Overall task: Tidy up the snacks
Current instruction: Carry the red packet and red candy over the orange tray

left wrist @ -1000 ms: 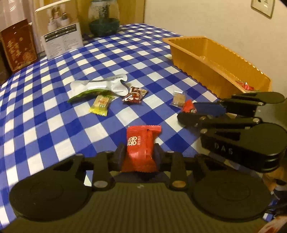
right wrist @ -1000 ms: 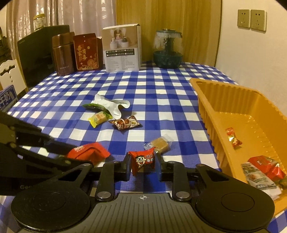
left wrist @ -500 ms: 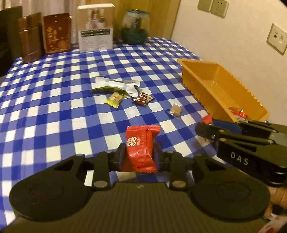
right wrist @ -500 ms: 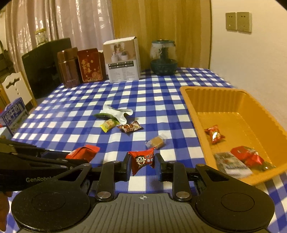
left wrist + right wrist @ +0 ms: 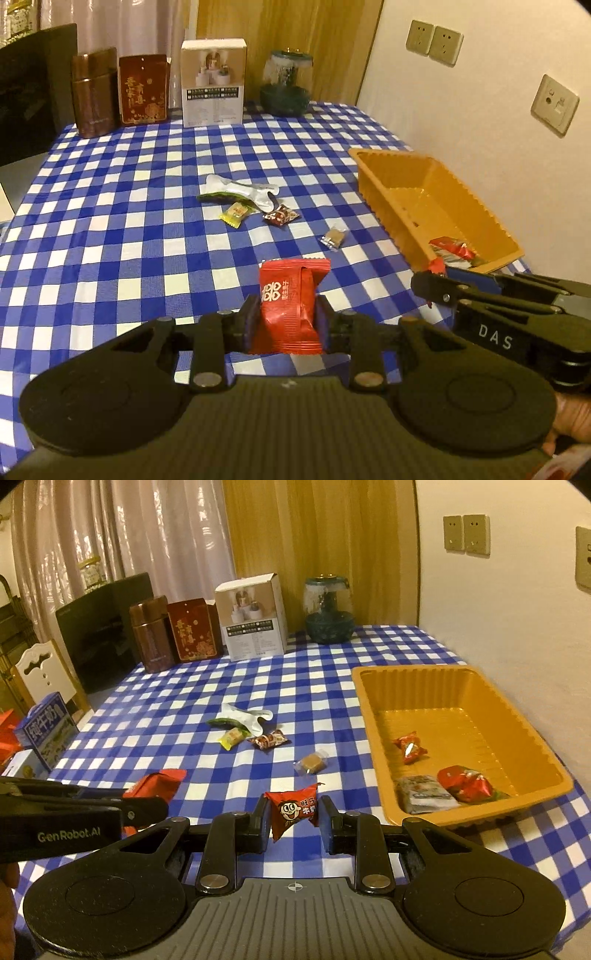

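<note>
Both jaws are clamped on red snack packets; the orange tray (image 5: 373,705) lies at two o'clock, nearer the right gripper (image 5: 293,821).

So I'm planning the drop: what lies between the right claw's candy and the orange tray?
Only bare blue-checked tablecloth separates the held red cartoon-face candy from the orange plastic tray, seen in the right wrist view.

Both grippers, left gripper (image 5: 284,325) carrying the red packet (image 5: 290,306) and right gripper (image 5: 293,821) the small red candy (image 5: 293,809), are rising above the checked tablecloth (image 5: 332,686).
</note>
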The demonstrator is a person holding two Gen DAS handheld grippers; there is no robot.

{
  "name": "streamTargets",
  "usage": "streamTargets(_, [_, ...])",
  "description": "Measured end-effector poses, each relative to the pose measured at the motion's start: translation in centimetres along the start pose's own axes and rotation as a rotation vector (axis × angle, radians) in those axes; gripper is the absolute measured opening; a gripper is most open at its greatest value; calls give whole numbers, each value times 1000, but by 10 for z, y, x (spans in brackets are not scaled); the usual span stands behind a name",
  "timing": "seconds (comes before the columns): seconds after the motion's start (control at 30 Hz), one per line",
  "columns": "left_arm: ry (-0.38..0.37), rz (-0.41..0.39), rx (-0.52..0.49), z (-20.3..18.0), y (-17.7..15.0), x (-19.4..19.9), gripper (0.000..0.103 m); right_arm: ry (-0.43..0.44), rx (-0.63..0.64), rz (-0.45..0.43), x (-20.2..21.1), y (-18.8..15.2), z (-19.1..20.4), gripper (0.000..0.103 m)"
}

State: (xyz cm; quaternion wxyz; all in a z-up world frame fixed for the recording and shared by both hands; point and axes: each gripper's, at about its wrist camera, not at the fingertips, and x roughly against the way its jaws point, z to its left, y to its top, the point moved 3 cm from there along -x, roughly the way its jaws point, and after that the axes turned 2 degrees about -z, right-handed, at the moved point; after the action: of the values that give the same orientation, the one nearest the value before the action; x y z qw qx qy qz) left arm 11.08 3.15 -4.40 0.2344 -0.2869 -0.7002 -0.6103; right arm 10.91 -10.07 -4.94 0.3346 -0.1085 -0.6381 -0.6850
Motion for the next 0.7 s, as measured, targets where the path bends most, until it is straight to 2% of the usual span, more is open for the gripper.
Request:
streamTargets(0.4, [-37,-13,20,-20,5,17,28,-42,-26,-21,29,2,-22,27])
streamTargets(0.7, [-85,-24,17,-46,19,10,28,-105,-75,-47,42,6,-58,27])
